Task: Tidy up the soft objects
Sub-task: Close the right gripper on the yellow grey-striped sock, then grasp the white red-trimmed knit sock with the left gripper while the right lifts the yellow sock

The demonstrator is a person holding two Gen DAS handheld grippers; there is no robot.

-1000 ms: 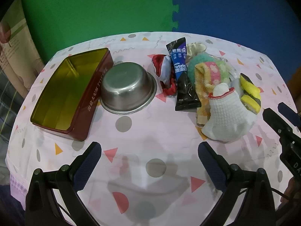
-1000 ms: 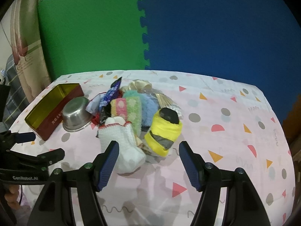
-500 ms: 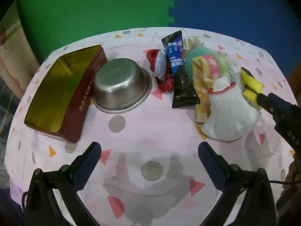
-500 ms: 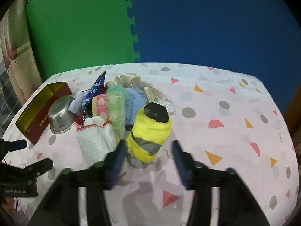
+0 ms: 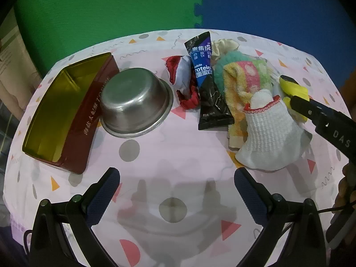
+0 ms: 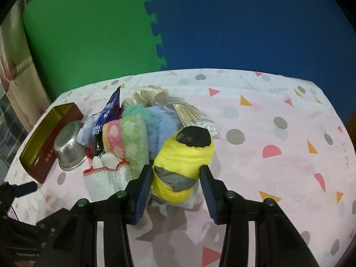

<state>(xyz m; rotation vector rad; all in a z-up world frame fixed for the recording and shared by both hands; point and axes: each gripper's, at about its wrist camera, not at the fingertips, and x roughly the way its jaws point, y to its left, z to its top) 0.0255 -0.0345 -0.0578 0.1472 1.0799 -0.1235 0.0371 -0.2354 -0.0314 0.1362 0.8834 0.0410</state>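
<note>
A pile of soft things lies on the pink patterned table. A rolled yellow cloth with a grey band and black end (image 6: 183,164) sits between the fingers of my right gripper (image 6: 175,191), which is open around it, pads close to its sides. It also shows in the left wrist view (image 5: 293,89), partly behind the right gripper's finger. A white knitted sock (image 5: 265,138), a striped fluffy towel (image 5: 244,82) and a red-and-white cloth (image 5: 182,80) lie beside it. My left gripper (image 5: 175,191) is open and empty over bare table.
An upturned steel bowl (image 5: 135,102) and an open red tin box (image 5: 64,111) stand at the left. A black-and-blue protein sachet (image 5: 207,82), a cream scrunchie (image 5: 224,46) and a bag of cotton swabs (image 6: 195,118) lie in the pile. Green and blue foam mats stand behind.
My right gripper has moved forward and down so its fingers straddle the yellow roll, and the gap has narrowed. My left gripper has shifted slightly closer to the pile.
</note>
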